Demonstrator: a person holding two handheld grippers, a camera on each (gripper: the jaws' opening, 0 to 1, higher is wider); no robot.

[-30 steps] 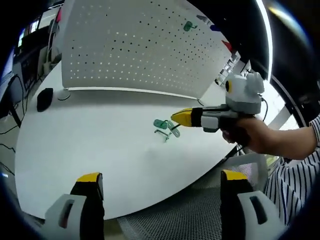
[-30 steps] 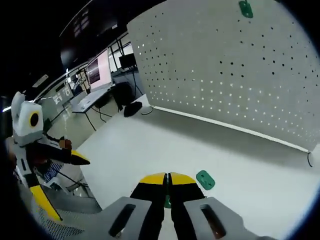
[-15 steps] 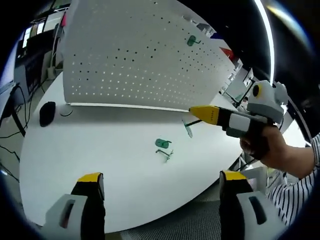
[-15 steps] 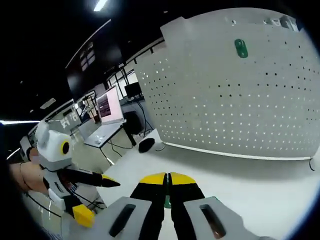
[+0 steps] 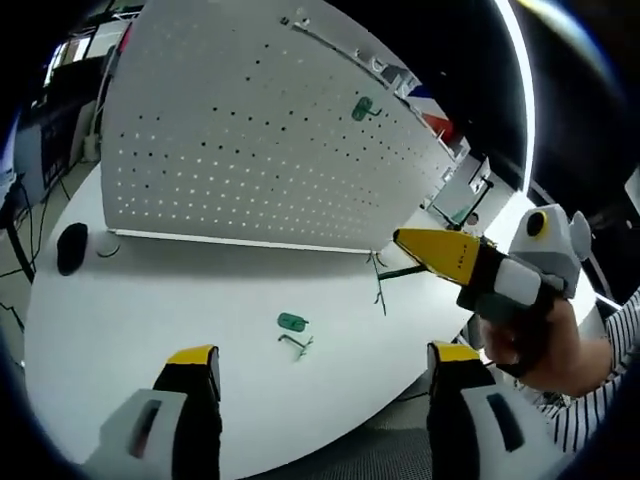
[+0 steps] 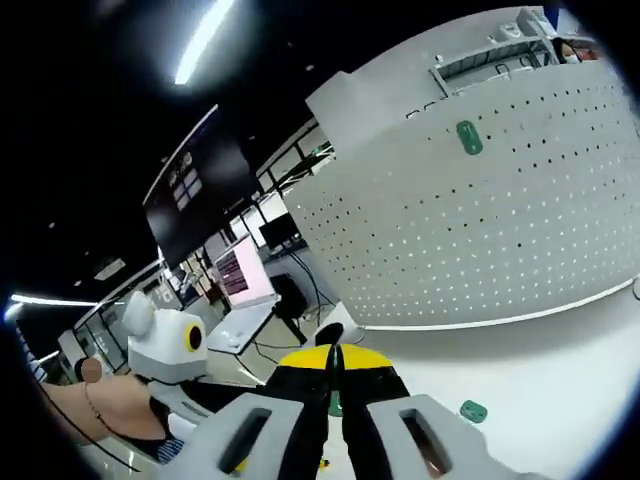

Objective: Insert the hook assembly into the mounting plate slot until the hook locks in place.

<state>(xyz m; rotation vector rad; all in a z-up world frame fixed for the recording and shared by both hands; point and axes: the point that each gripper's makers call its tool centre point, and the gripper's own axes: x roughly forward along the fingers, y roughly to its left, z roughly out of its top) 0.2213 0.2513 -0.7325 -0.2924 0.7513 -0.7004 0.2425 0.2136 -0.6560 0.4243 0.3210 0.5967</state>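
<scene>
- The right gripper (image 6: 335, 352), with yellow-tipped jaws pressed together, pinches a thin green metal hook (image 5: 381, 283); in the left gripper view this gripper (image 5: 400, 238) enters from the right in a person's hand (image 5: 530, 345), with the hook hanging below its tip, above the table.
- The left gripper (image 5: 315, 362) has its yellow-tipped jaws spread wide with nothing between them.
- A second green-plated hook piece (image 5: 293, 322) lies on the round white table (image 5: 130, 300), with a small metal wire part (image 5: 296, 343) just beside it.
- A white perforated pegboard panel (image 5: 230, 140) stands upright at the table's far side, carrying a green mounting plate (image 5: 361, 108) high up.
- A black computer mouse (image 5: 72, 247) rests near the board's left end.
</scene>
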